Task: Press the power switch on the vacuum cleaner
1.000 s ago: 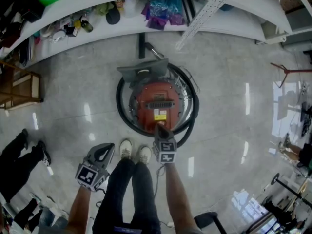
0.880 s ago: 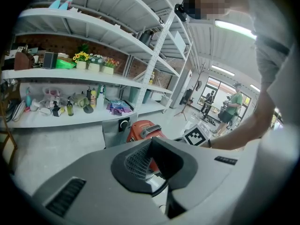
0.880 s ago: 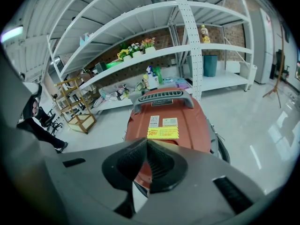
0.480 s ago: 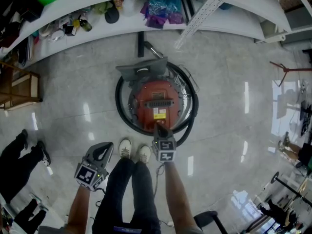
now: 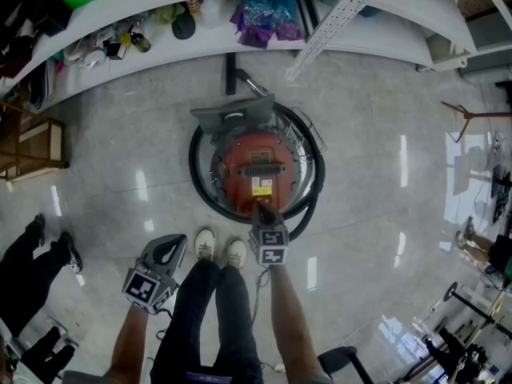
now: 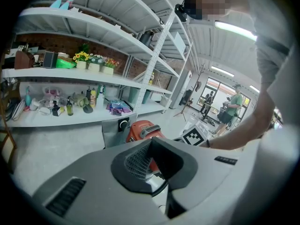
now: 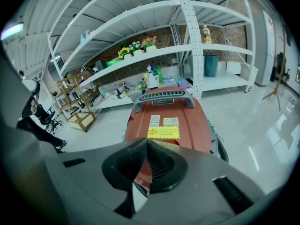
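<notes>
Currently in hand: the approach to the switch is judged to be under way; no press is seen yet.
Right gripper [image 5: 262, 213]: it is held low over the near edge of the vacuum cleaner [image 5: 256, 166], with the jaws closed tip to tip and nothing between them.
Left gripper [image 5: 168, 250]: it is kept back beside the person's leg, well apart from the machine, with the jaws likewise brought together and empty.
How it is best done: the closed tips are best used as one blunt point, set squarely on the switch and pressed briefly, so that the canister is not shoved along the smooth floor [image 5: 384, 174].
Switch: it cannot be made out for certain; a round knob [image 6: 123, 123] on the grey panel at the far side is a likely candidate.
Vacuum cleaner: a round red canister is seen standing on the floor before the shelf [image 5: 160, 46], with a grey slotted handle [image 7: 161, 96], a yellow label [image 7: 163, 132] on top and a black hose [image 5: 312, 190] coiled round it.
</notes>
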A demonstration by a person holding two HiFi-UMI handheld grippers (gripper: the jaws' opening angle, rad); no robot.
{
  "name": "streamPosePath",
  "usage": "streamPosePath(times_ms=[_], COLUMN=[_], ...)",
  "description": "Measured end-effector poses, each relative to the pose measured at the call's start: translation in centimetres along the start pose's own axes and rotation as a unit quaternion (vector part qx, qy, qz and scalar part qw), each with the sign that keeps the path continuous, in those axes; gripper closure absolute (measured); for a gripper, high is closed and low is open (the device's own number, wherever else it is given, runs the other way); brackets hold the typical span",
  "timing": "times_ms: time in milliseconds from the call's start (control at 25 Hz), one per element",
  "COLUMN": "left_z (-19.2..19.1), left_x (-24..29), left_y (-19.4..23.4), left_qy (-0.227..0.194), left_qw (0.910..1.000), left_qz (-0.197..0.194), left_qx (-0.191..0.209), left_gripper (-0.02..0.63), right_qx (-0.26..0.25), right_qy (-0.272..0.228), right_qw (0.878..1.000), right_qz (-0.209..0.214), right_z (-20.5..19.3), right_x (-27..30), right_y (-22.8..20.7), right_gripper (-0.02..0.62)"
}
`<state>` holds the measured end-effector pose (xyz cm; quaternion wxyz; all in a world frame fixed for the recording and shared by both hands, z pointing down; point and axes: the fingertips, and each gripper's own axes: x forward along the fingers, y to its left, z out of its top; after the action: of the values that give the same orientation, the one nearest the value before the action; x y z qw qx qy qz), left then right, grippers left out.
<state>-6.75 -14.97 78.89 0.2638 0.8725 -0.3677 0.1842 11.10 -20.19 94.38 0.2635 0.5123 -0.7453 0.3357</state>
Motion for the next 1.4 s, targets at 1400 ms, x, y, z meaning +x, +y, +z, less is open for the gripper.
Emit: streamPosePath(times_ms=[1400], left_z=[2.8], left_x=[-1.6], left_y=[-0.6], left_qy=[-0.006], left_qw=[0.9999], left_qz=[0.001], left_qx=[0.008], left_gripper=[0.600], right_qx=[0.015], right_qy=[0.001], right_qw=[1.000], right_qz=[-0.015], right_z=[0.2], right_x=[-0.2], right_y=[1.0], right_gripper=[0.583])
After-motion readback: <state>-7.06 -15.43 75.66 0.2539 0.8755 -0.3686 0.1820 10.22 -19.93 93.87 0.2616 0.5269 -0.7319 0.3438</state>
